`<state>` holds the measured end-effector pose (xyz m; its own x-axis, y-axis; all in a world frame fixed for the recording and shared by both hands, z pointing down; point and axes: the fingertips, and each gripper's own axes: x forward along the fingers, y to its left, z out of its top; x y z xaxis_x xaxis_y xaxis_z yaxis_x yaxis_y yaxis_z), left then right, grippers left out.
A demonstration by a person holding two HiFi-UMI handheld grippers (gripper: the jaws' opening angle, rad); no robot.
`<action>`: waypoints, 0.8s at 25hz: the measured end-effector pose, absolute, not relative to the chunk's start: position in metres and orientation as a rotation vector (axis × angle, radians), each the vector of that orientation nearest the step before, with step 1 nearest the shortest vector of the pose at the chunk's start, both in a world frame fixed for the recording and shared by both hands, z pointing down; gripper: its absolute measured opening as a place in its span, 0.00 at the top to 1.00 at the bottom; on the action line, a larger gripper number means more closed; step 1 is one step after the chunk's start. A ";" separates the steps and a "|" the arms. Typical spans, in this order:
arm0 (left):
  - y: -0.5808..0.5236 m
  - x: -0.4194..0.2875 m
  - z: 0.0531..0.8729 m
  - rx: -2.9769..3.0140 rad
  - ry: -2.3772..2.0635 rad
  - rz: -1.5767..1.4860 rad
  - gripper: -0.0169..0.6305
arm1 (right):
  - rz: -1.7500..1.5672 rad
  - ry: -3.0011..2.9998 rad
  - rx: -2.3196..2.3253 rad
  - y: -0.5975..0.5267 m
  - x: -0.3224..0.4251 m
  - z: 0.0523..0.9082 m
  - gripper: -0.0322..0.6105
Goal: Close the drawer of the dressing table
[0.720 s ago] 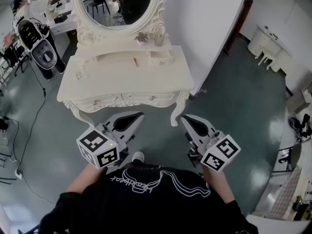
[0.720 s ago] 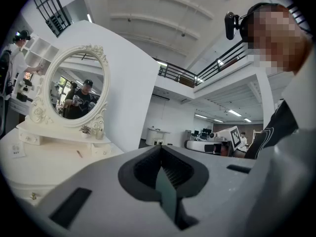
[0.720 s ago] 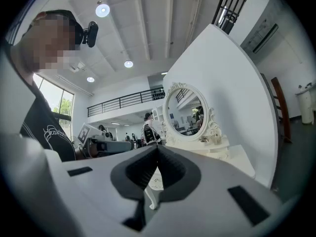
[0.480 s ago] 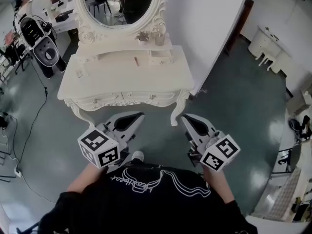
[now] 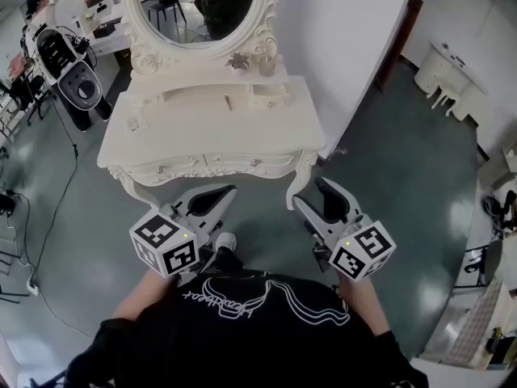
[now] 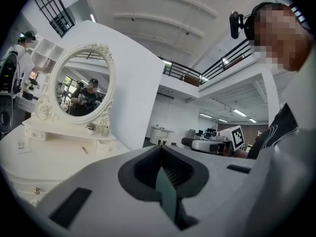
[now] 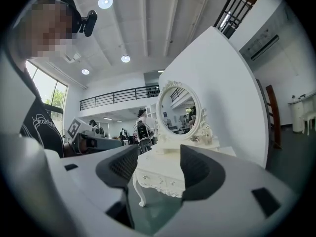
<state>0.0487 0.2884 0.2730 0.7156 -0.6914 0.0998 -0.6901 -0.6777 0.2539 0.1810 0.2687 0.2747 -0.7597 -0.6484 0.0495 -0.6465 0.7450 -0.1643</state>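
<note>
Mirror (image 5: 194, 6) atop dressing table (image 5: 194, 129)

1. Your mirror (image 5: 194, 6) runs off the head view's top edge, its upper rim cut.
2. Small brown thing (image 5: 228, 102) on the dressing table (image 5: 210, 136): too small to name.
3. In the left gripper view, your left gripper (image 6: 161, 168) covers most of the drawer fronts (image 6: 28, 193).
4. The tabletop hides the rear legs.

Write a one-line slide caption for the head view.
Person facing a white carved dressing table with an oval mirror, left gripper shut, right gripper open, both short of the table.
</note>
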 end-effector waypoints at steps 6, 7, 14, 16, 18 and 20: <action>0.266 0.036 0.284 2.617 -1.105 -0.002 0.97 | -0.301 2.923 -1.111 0.240 0.175 0.286 0.50; 0.260 0.034 0.286 2.612 -1.108 -0.002 0.97 | -0.307 2.925 -1.113 0.235 0.173 0.288 0.50; 0.211 0.016 0.298 2.590 -1.110 0.016 0.97 | -0.330 2.953 -1.143 0.188 0.155 0.306 0.51; 0.193 0.011 0.301 2.590 -1.104 0.032 0.97 | -0.330 2.956 -1.158 0.172 0.150 0.308 0.51; 0.173 0.004 0.304 2.584 -1.099 0.046 0.97 | -0.330 2.960 -1.177 0.154 0.144 0.312 0.51; 0.150 -0.004 0.308 2.574 -1.093 0.057 0.97 | -0.328 2.966 -1.212 0.135 0.138 0.316 0.51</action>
<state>-0.0038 0.1501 0.3078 0.7029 -0.6911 0.1683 -0.7049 -0.6450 0.2952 0.1377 0.1351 0.3159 -0.7142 -0.6839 0.1490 -0.6999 0.6967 -0.1575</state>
